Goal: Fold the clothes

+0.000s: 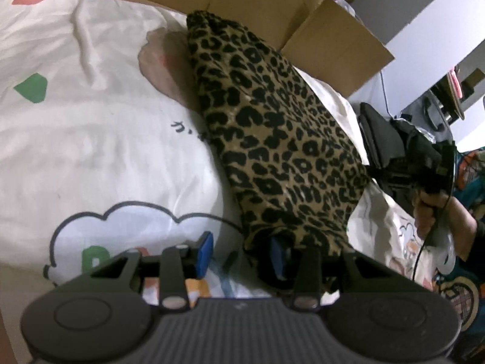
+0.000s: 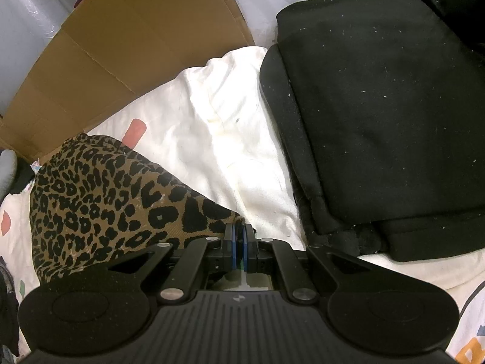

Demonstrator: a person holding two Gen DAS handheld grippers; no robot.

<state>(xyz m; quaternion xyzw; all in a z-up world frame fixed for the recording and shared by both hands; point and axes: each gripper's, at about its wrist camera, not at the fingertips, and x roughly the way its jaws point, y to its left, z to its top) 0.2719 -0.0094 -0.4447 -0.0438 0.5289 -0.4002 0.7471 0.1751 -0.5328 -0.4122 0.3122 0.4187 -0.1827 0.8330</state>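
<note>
While one leopard-print cloth (image 1: 272,127) lies across the middle of the left wrist view on the white printed sheet (image 1: 91,136), the left gripper (image 1: 241,254) at the bottom has its two blue pads wide apart, and the cloth's near end drapes over the right pad. In the right wrist view, the right gripper (image 2: 239,245) is pinched tight on a corner of that cloth at the lower left. One folded black garment (image 2: 379,115) fills the upper right. One cardboard box (image 2: 127,54) sits upper left.
</note>
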